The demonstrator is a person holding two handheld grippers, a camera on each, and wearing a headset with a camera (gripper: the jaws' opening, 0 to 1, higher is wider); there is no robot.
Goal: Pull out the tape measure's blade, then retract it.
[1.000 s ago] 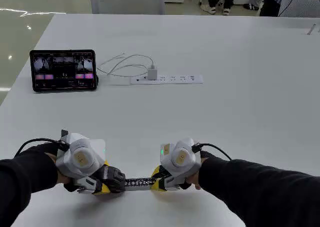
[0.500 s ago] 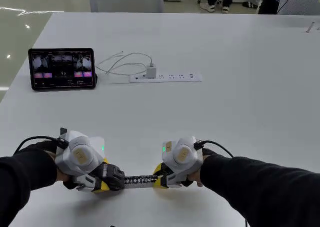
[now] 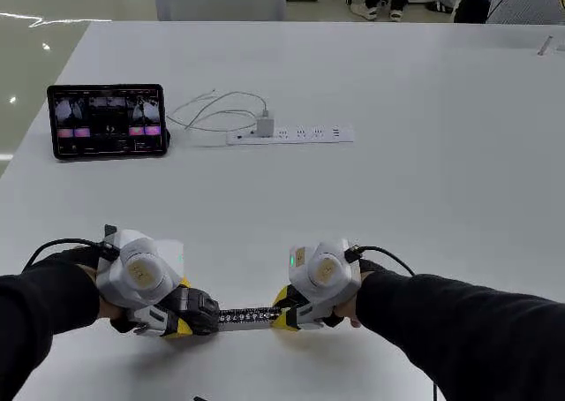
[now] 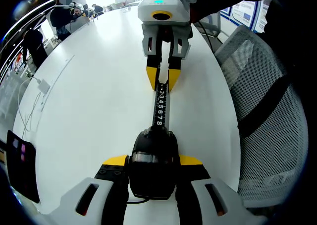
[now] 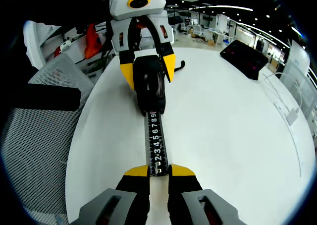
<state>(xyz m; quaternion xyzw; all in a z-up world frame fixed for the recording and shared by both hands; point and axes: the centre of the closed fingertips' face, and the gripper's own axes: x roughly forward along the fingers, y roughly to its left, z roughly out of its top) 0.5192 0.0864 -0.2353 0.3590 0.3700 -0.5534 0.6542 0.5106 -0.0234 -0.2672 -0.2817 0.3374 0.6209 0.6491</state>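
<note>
— Tape measure point(image 4: 153, 160): where is it sitting?
— At the near edge of the white counter point(image 3: 424, 154), right in front of the person. Its black case is clamped between the jaws of the left gripper point(image 5: 147, 69), one yellow tip on each side of it.
— And the blade point(image 5: 155, 140)?
— A short stretch of it is out, running straight from the case across to the right gripper point(image 3: 281, 311). In the right gripper view the white numerals read from 2 up to 9 at the mouth of the case.
— What is the right gripper doing?
— Its jaws are closed together on the free end of the blade, yellow tips pinching it from both sides. The two grippers face each other along the line of the blade, near one another.
— Is the blade touching the counter?
— It lies low over it; I cannot tell whether it touches.
— Anything else on the counter?
— Well beyond the grippers, a tablet point(image 3: 108, 121) with a lit screen stands at the left. To its right lies a white power strip point(image 3: 291, 134) with a charger point(image 3: 265, 124) plugged in and a thin white cable point(image 3: 216, 109) looped beside it. Black sleeves point(image 3: 459, 321) come in from both lower corners, and a mesh chair point(image 4: 277, 136) shows by the counter's edge.
</note>
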